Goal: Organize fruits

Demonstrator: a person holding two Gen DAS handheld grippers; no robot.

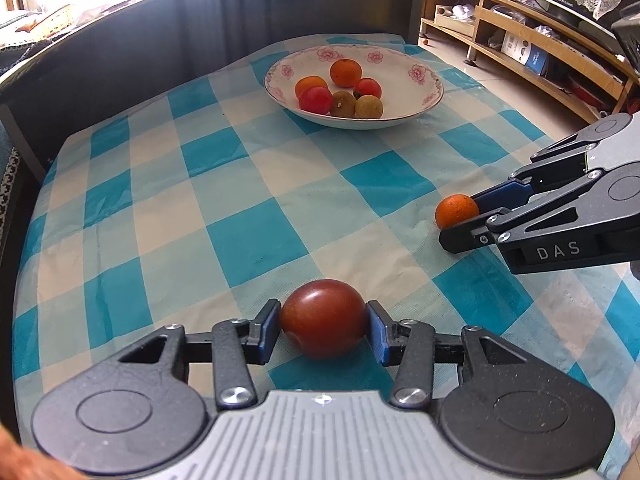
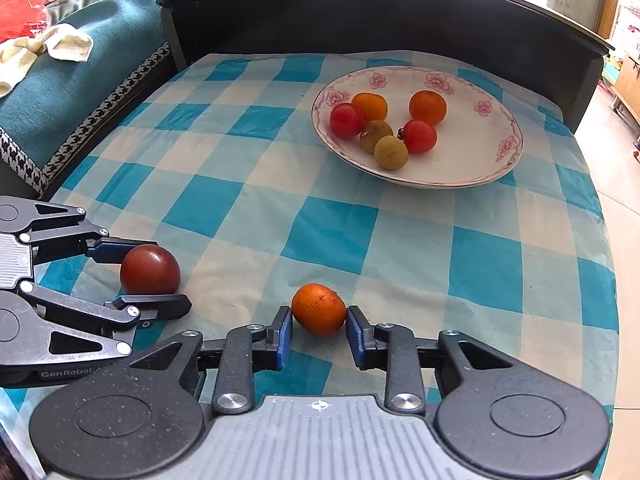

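Observation:
A dark red tomato [image 1: 323, 318] [image 2: 150, 270] lies on the blue-checked cloth between the blue pads of my left gripper [image 1: 323, 330] [image 2: 162, 276], and both pads touch its sides. To its right, a small orange [image 2: 319, 310] [image 1: 456, 210] also rests on the cloth, with my right gripper [image 2: 319, 320] [image 1: 458, 218] shut on it. Further back stands a white flowered bowl [image 1: 400, 122] [image 2: 440, 184] holding several fruits: oranges, red tomatoes and brownish-green ones.
The cloth-covered table [image 1: 200, 200] backs onto a dark raised board [image 1: 200, 40]. A teal sofa cover [image 2: 80, 92] with towels lies to the left. Wooden shelves [image 1: 520, 40] and tiled floor are to the right.

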